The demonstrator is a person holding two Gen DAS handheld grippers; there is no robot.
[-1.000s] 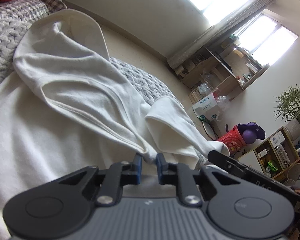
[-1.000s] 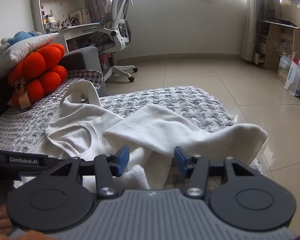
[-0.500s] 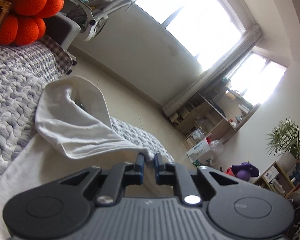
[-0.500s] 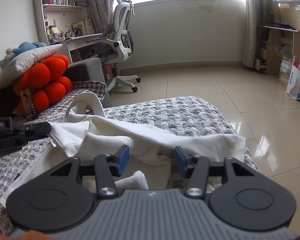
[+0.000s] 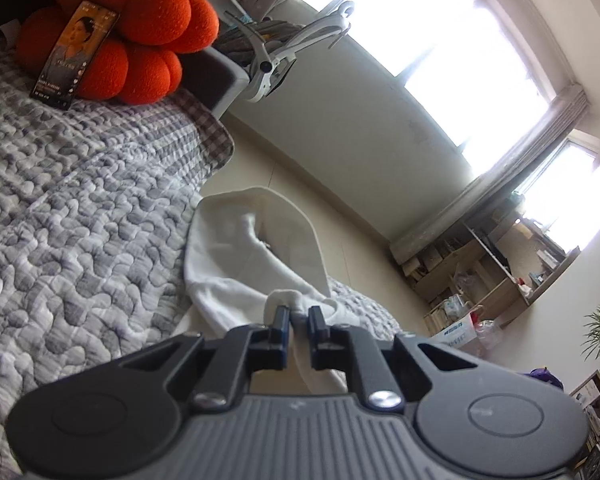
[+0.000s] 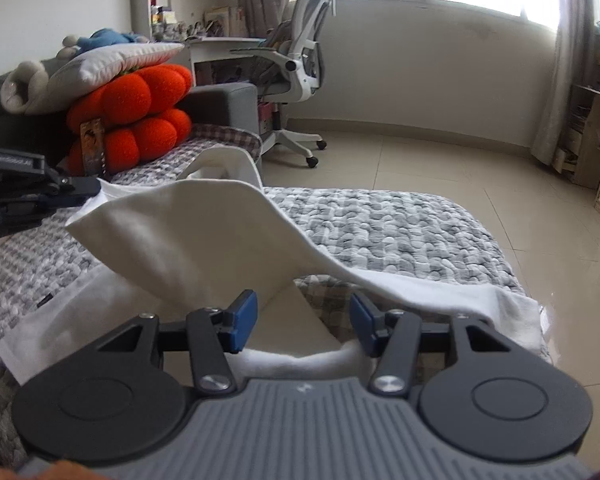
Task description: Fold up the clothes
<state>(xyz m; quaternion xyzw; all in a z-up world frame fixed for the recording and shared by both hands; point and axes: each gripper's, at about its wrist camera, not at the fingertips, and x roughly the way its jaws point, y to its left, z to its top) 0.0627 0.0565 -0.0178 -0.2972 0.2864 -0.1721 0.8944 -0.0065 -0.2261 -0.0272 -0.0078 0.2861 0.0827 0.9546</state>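
A white hooded garment (image 6: 188,240) lies on a grey quilted bed cover (image 6: 400,232). My left gripper (image 5: 298,322) is shut on a bunched fold of the white garment (image 5: 252,264), holding it lifted above the bed. In the right wrist view that left gripper (image 6: 80,192) shows at the left edge, pinching the raised cloth edge. The cloth stretches from there down to the bed's right side. My right gripper (image 6: 304,322) is open low over the cloth near the bed's front edge, with nothing between its fingers.
An orange pumpkin cushion (image 6: 136,120) with a card (image 5: 74,56) leaning on it sits at the bed's head under a white pillow (image 6: 112,64). A white office chair (image 6: 300,64) and desk stand behind. Shelves (image 5: 480,272) and tiled floor (image 6: 440,168) lie to the right.
My left gripper has lifted the pinched cloth up and to the left toward the cushions, pulling the garment taut. The right gripper stayed open and nearly still.
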